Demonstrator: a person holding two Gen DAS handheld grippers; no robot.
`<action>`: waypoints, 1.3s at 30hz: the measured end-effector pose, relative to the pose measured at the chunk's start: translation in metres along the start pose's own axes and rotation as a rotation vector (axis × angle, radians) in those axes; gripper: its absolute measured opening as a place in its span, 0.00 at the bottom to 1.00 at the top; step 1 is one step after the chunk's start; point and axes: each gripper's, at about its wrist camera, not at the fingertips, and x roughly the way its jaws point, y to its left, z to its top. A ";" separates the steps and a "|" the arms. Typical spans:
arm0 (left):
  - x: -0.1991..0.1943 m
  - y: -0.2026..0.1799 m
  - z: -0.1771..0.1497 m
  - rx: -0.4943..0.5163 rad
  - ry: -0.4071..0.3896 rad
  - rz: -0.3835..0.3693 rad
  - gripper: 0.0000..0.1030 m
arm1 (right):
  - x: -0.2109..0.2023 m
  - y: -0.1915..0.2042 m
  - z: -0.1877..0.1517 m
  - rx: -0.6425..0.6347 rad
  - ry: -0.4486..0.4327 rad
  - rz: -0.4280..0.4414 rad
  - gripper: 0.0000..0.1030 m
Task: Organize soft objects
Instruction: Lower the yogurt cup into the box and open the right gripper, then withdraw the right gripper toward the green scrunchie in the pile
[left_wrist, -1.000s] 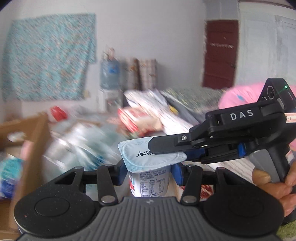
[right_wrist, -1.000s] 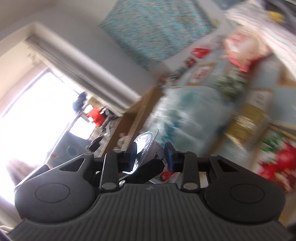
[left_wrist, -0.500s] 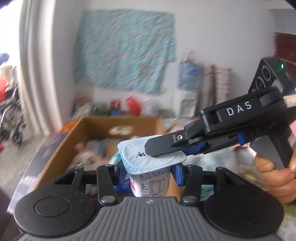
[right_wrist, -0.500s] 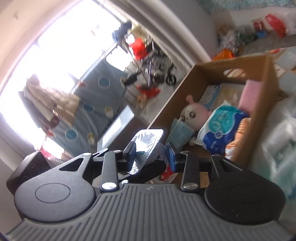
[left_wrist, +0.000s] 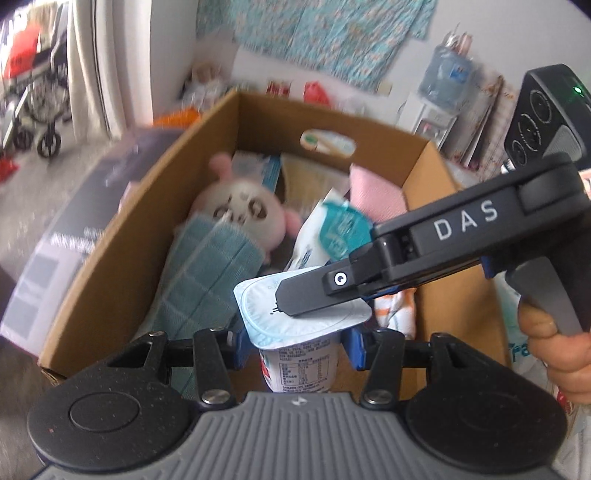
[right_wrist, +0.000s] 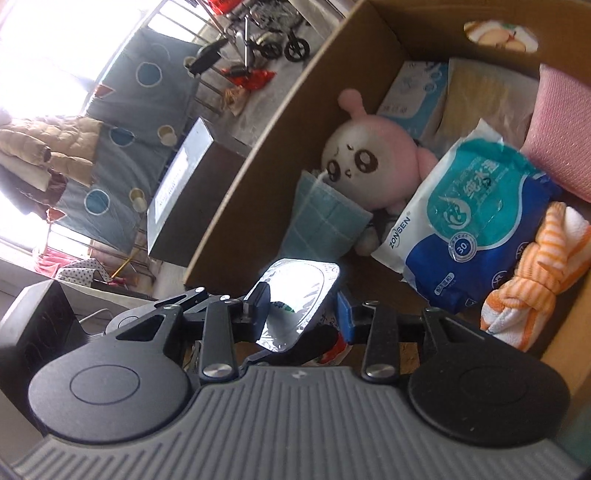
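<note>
My left gripper (left_wrist: 295, 349) is shut on a white yogurt cup (left_wrist: 301, 363) with a pale blue foil lid. My right gripper (right_wrist: 303, 310) comes in from the right and is shut on the same cup (right_wrist: 295, 299), one finger (left_wrist: 317, 293) lying across the lid. Both hold the cup above the near end of an open cardboard box (left_wrist: 229, 122). In the box lie a pink plush toy (right_wrist: 364, 162), a teal cloth (left_wrist: 210, 266), a blue wet-wipes pack (right_wrist: 472, 221), a pink cloth (right_wrist: 561, 125) and an orange striped towel (right_wrist: 535, 273).
A dark box (right_wrist: 177, 195) stands left of the cardboard box. A wheelchair (left_wrist: 37, 107) and a curtain are at the far left. A water bottle (left_wrist: 447, 74) and a teal patterned cloth (left_wrist: 314, 33) are at the back wall.
Both grippers swung left with the yogurt cup, from the cluttered surface to above the cardboard box, and tilted down toward it. Both stayed shut on the cup.
</note>
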 end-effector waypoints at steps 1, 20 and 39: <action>0.003 0.004 0.001 -0.008 0.022 -0.007 0.49 | 0.004 -0.002 0.001 0.004 0.011 -0.003 0.36; -0.001 0.021 -0.024 -0.048 0.118 -0.048 0.72 | 0.052 -0.025 0.003 0.093 0.136 0.024 0.41; -0.076 -0.033 -0.040 0.091 -0.221 0.077 0.89 | -0.064 -0.027 -0.026 0.068 -0.207 0.241 0.57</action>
